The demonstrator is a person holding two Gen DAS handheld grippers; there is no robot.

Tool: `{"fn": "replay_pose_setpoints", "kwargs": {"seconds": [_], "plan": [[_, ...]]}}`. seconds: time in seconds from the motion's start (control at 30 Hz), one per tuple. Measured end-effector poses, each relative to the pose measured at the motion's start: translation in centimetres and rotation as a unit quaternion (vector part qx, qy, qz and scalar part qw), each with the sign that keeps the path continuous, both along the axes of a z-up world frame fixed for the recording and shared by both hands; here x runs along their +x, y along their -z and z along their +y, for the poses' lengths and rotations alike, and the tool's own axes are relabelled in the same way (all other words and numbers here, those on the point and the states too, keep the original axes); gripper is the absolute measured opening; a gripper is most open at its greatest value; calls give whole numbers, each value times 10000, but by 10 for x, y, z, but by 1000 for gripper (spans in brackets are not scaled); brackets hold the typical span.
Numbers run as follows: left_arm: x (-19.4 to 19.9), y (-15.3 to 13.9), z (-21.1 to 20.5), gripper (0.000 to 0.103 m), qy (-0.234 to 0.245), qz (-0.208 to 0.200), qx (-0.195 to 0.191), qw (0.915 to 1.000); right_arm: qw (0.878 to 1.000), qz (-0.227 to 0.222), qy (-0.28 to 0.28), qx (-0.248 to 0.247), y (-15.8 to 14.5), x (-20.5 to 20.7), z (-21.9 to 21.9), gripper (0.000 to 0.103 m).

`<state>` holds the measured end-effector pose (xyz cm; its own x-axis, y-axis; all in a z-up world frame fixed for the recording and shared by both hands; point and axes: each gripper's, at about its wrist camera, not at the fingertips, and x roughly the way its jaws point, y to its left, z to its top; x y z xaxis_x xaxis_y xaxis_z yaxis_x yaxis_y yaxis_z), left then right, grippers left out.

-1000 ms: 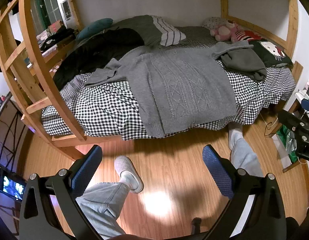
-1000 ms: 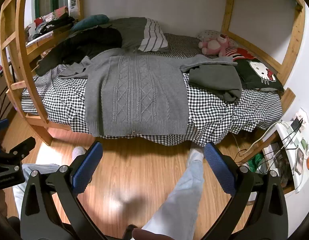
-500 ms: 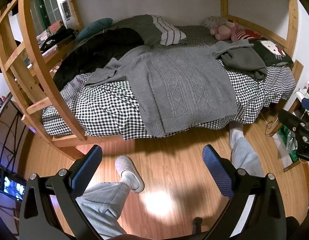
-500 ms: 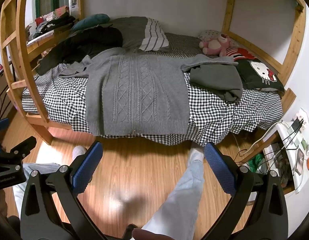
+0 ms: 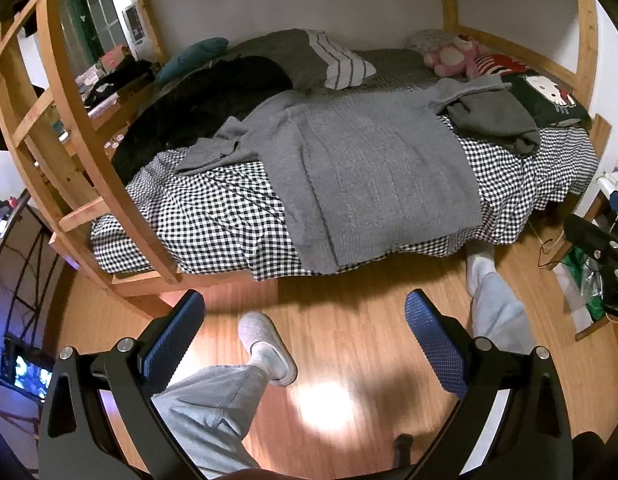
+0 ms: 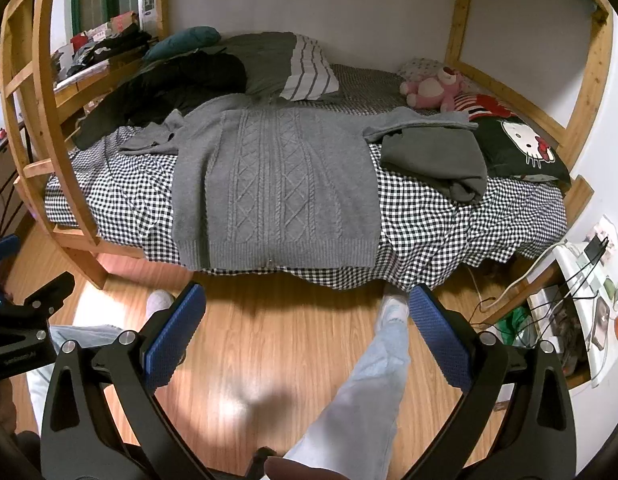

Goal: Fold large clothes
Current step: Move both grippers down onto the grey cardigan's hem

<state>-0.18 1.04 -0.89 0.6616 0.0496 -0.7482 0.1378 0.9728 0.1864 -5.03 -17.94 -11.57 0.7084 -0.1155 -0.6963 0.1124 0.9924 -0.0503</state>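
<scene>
While approach step is in hand, nothing gripped yet: left gripper [image 5: 305,336] and right gripper [image 6: 307,332] both held over wooden floor [image 6: 277,336], jaws wide, empty. Grey cable-knit sweater [image 6: 277,184] spread flat on checked bedsheet [image 6: 437,220], hem at near edge, sleeves splayed. Next, likely: close in, pinch a sleeve or hem corner.
</scene>
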Motion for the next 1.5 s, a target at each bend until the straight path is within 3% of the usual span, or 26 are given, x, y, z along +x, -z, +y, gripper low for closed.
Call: {"fn": "replay_pose_setpoints", "kwargs": {"seconds": [0.27, 0.5, 0.8, 1.1, 1.27, 1.5], "plan": [[15, 4, -7, 98, -68, -96, 300, 9995, 9998, 101, -107, 109, 11, 14, 0, 100], [68, 26, -6, 98, -122, 169, 297, 9993, 9993, 286, -220, 108, 34, 53, -6, 100], [177, 60, -14, 98, -60, 307, 347, 9989, 9982, 300, -459, 226, 63, 169, -8, 100], [288, 98, -8, 98, -123, 387, 517, 9978, 9960, 590, -618, 253, 103, 290, 3, 100], [333, 106, 5, 98, -345, 458, 361, 9977, 9942, 713, -776, 208, 109, 350, 10, 100], [402, 130, 42, 98, -704, 668, 536, 9938, 9885, 828, -1260, 129, 120, 413, 47, 100]]}}
